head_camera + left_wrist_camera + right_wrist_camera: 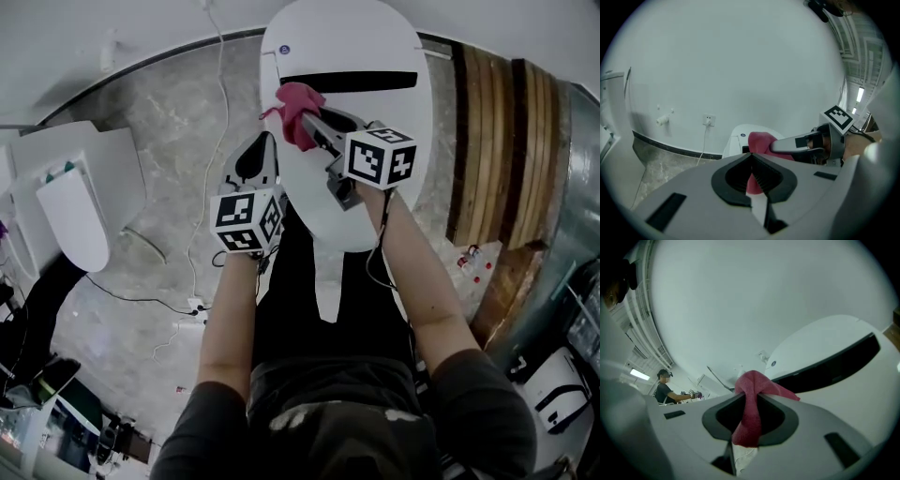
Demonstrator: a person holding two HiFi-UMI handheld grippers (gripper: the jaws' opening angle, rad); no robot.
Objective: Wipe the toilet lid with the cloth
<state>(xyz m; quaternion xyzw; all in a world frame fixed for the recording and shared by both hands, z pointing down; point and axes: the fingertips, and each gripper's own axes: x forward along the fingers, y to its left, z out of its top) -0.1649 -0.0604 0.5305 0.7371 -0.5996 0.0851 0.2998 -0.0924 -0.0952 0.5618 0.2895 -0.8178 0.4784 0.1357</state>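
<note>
The pink cloth [298, 111], soft and bunched into a wad, sat over the back of the glossy white oval toilet lid [375, 56], near its dark slot. It seemed to touch the lid, though the wad itself hid the contact. The right gripper [750, 392] had its jaws clamped on the cloth, one end trailing down between them. The left gripper [751, 158] hung beside the lid's left edge, jaws closed together on nothing.
</note>
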